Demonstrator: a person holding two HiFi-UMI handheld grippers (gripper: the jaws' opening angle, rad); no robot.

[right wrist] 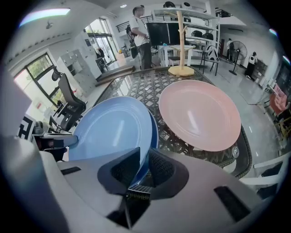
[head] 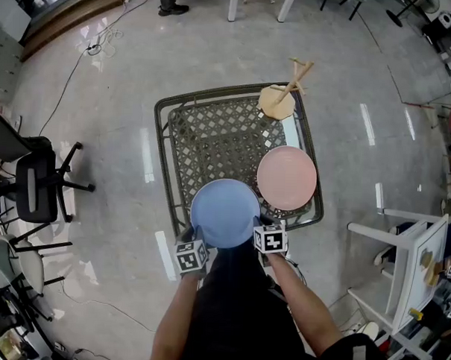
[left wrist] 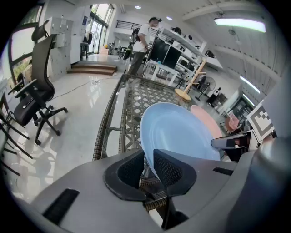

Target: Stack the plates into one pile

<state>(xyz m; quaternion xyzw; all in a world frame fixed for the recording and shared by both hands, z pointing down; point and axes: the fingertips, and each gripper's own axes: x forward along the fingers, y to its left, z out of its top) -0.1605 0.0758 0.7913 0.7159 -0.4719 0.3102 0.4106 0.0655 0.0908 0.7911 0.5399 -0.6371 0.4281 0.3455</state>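
Pinching the blue plate (head: pixel 224 211) at only two spots is where we see the risk. The left gripper (left wrist: pixel 146 169) has its fingers closed on the plate's near left rim and the right gripper (right wrist: pixel 144 170) on its near right rim, each gap no wider than the rim.

If one hand sinks faster than the other, the smooth rim could slide out, or the plate could tip and strike the worktop (head: pixel 212 145).

The plate is round, shallow and glossy light blue. It hangs at lower centre of the head view, over the worktop's near edge. A darker blue edge shows beneath it, perhaps a second plate.

Just beyond, at centre right, the pink plate (head: pixel 286 177) lies flat, and a careless swing could clip it. Farther back stands a wooden stand (head: pixel 283 96).
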